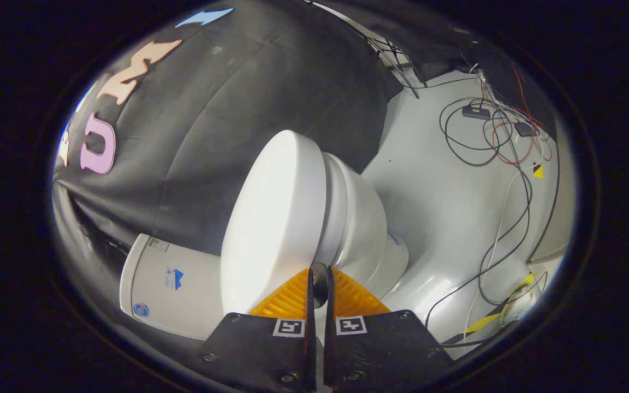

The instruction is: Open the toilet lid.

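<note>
The white toilet lid (276,218) stands just ahead of my fingers, its smooth top turned toward the tank (172,284). Behind the lid sit the seat (337,202) and the bowl (366,229); a thin dark seam shows between lid and seat. My gripper (320,275) is at the lid's near rim. Its two fingers are drawn close together, and the rim runs into the narrow gap between them. What lies inside that gap is in shadow.
The toilet's base (396,256) stands on a pale grey floor (434,185). Loose black, white and red cables (489,136) and small black boxes lie beyond the bowl. Black cloth (227,109) hangs close behind the lid and tank. Yellow-black tape (484,322) marks the floor.
</note>
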`<state>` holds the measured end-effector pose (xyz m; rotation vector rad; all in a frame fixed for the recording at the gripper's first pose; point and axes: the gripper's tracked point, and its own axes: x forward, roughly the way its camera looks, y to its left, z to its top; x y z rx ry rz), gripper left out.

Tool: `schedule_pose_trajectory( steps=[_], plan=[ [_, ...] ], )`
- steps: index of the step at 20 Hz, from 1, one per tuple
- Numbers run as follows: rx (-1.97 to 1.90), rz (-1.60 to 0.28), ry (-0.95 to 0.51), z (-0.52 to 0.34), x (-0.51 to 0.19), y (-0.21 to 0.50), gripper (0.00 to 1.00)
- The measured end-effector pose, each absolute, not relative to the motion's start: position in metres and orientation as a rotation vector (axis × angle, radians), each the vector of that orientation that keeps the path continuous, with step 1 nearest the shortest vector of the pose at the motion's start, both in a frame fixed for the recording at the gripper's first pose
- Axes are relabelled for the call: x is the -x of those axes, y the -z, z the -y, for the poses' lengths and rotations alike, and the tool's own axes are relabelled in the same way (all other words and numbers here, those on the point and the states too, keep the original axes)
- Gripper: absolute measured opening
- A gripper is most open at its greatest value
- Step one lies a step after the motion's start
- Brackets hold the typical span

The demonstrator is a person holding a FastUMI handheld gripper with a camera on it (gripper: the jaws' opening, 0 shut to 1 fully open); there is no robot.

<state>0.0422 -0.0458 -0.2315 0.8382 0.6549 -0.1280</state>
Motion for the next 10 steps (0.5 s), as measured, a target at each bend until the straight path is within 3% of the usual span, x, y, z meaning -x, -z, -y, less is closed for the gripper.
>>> schedule_pose_trajectory(
  steps=[10],
  plan=[
    [-0.758,-0.625,0.043,0.036,-0.040,0.199,0.05]
  ],
)
